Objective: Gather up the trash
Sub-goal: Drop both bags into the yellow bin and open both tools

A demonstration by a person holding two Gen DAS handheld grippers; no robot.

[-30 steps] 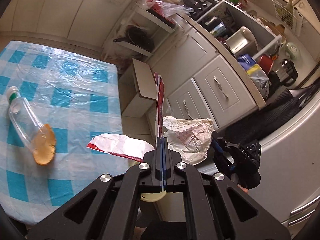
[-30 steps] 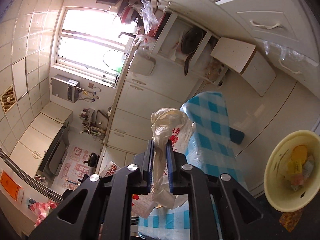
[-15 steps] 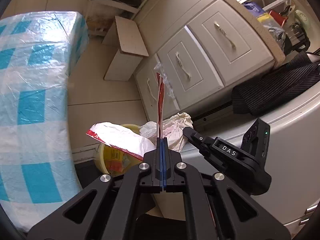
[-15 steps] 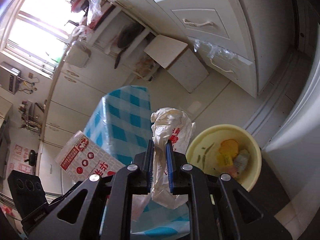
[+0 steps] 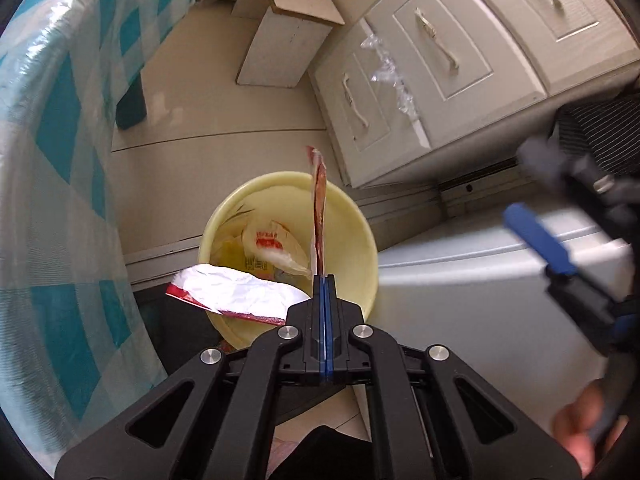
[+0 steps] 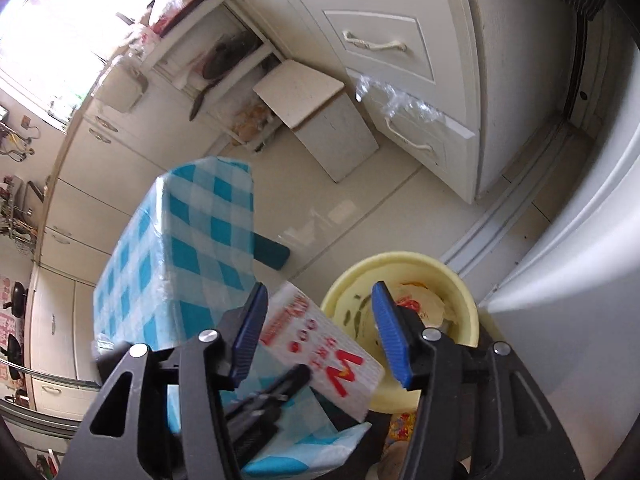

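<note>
Pinching tight, the left gripper (image 5: 324, 280) has its blue pads pressed together on a crinkled white-and-red foil wrapper (image 5: 236, 294), with one thin edge of it sticking straight up past the fingertips. It hangs right over a pale yellow round plastic bin (image 5: 362, 240) on the floor. The right gripper (image 6: 318, 334) is a different story: its jaws have just been opening and now stand well spread with nothing between the pads. The crumpled white plastic bag with red print (image 5: 276, 244) lies down inside the bin on top of other scraps.

From the left wrist view you look straight into the bin, and you catch the right gripper as a blur at the right edge, plus part of a hand (image 5: 580, 428) low in that corner. The right wrist view gives the wrapper's printed side instead, white with red lettering (image 6: 320, 344), sitting between the camera and the bin's rim (image 6: 400, 258), and the left gripper's dark body blurred below it.

Room-wise it's a kitchen: glossy beige floor tiles (image 5: 224, 112), cream cabinet drawers with metal handles (image 5: 436, 48), a small white stool (image 6: 320, 120), a table under a blue-and-white checked plastic cloth (image 6: 180, 240) just beside the bin, and a grey-white appliance (image 5: 480, 280) on the bin's other side.
</note>
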